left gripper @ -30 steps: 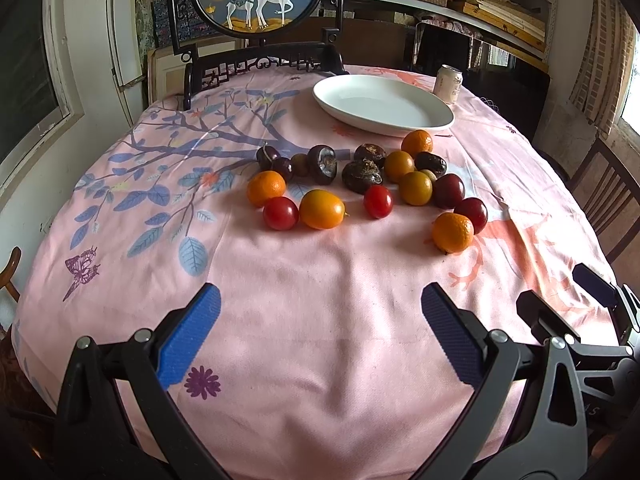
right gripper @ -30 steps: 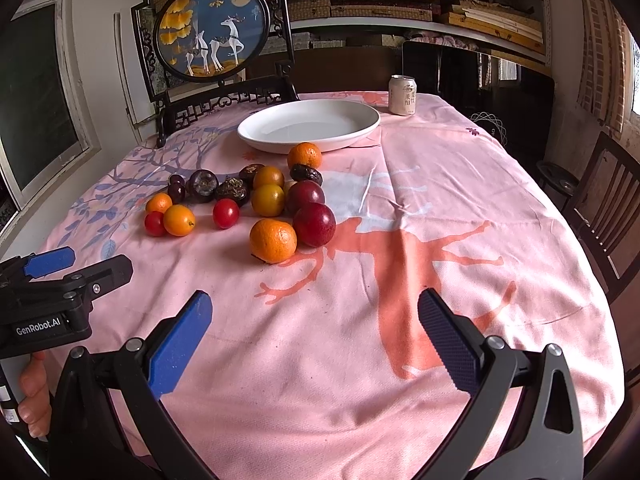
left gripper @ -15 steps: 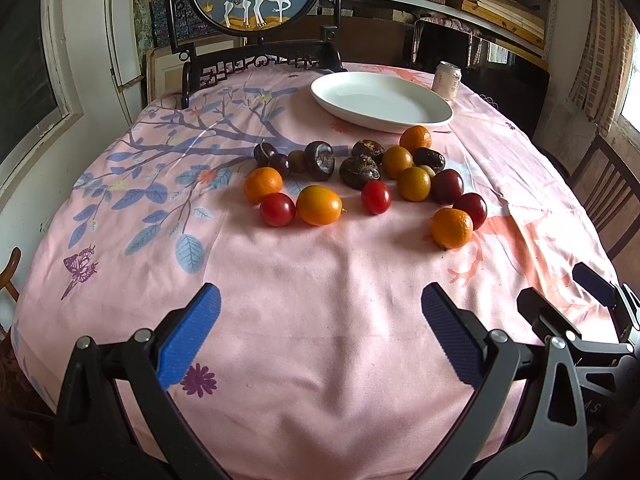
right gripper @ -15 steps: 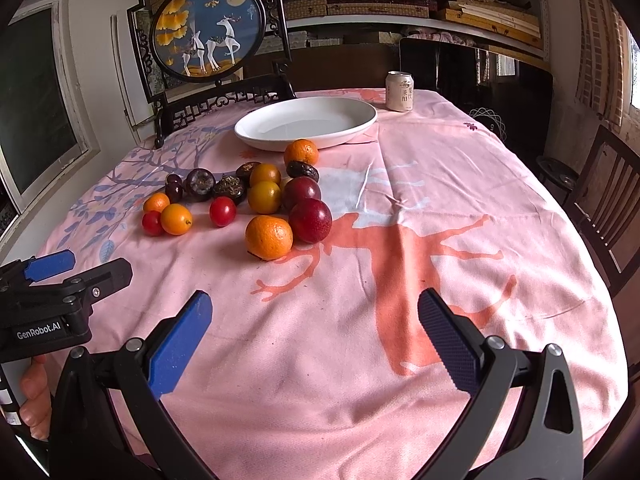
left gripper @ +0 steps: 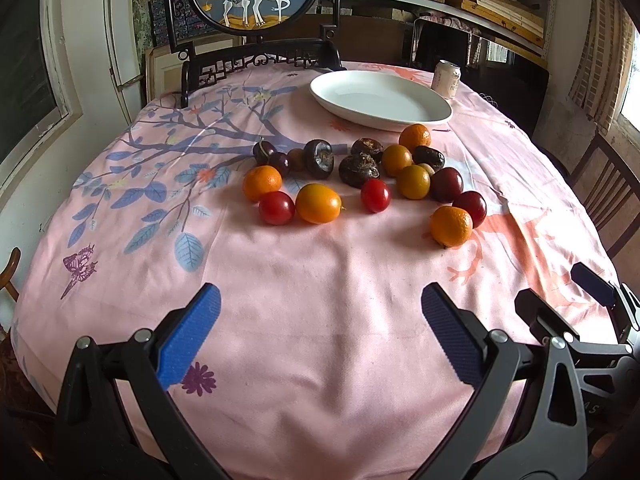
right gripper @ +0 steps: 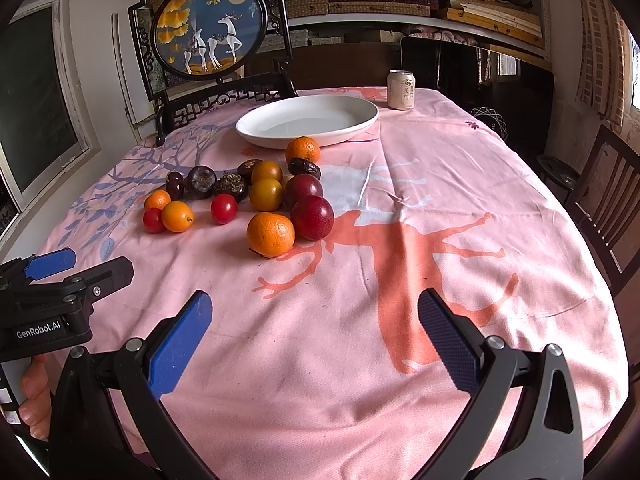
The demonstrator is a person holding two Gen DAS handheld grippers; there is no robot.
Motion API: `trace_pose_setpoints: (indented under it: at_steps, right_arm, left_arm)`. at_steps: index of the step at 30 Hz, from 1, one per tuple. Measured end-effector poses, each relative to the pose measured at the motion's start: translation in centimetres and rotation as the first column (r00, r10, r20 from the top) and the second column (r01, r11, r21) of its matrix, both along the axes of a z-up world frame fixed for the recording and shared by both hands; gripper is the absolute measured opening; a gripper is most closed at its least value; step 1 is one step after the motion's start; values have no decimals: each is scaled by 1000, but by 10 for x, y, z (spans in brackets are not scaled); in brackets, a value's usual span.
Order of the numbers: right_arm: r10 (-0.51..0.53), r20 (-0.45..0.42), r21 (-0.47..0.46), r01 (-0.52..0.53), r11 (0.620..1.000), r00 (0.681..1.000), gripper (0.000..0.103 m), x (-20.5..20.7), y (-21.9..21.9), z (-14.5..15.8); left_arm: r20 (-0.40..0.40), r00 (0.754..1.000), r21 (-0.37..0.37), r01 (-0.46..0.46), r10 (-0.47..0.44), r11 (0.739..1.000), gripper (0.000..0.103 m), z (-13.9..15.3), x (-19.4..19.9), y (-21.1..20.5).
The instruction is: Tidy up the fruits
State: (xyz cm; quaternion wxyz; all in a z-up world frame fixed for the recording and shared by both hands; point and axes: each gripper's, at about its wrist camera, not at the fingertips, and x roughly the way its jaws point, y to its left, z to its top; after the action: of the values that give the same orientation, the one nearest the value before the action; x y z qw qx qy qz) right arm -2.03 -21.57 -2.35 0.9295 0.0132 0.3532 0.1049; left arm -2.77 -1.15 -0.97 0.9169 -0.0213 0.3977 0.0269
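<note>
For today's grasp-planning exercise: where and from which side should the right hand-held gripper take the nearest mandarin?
Grip the nearest mandarin across its round middle, coming from the near side with the right hand-held gripper, which is open. A red plum touches its far right, so the fingers probably fit best on its left and near-right flanks, where bare tablecloth leaves room.

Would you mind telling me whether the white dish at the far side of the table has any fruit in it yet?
Empty. The white dish shows only its bare inside in both views; all the fruit lies on the tablecloth in front of it.
</note>
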Motion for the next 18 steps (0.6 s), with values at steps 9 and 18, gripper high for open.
trace_pose_setpoints:
  at_steps: [9,18]
  right_arm:
    - [0,1,0,0,1000,1000,102,0,1,0]
    - [1,0,-1,-1,1000,1000,102,1,1,0]
  left_arm:
    - [-1,1000,0,0,0,1000,101,1,1,0]
    - [-2,1000,1,-1,1,1000,101,0,0,-1]
